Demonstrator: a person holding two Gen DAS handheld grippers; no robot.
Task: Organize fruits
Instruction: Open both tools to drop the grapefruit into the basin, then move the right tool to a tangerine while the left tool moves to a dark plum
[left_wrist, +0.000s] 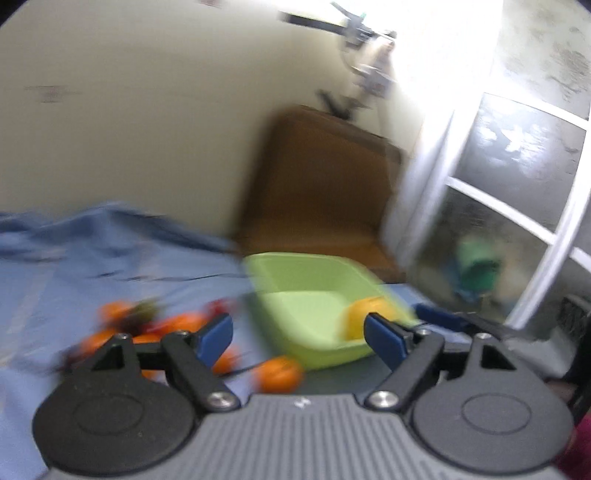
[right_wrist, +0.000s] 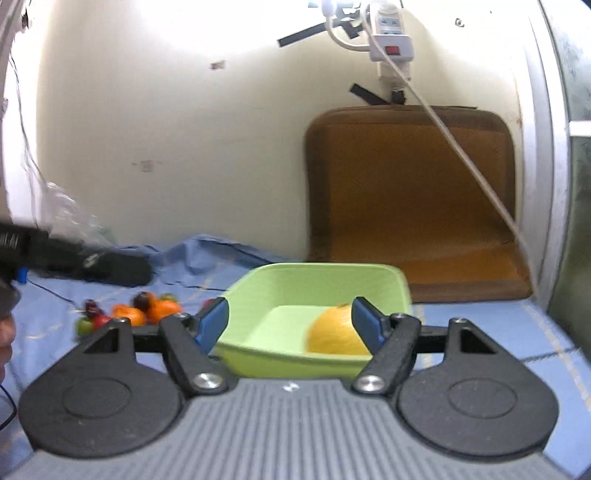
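- While our left gripper and right gripper both stand wide open and hold nothing, the loose orange could roll.
- We could knock the green tub with its yellow fruit.

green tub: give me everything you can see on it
The green tub is a light green, squarish basin with rounded corners and sloping walls; it looks like smooth plastic. It sits upright and open-topped on the blue cloth, in front of a brown cushion leaning on the wall. Inside, one yellow-orange round fruit rests on the floor at the near right corner; the rest of the floor shows bare. Other fruit lies outside on its left.
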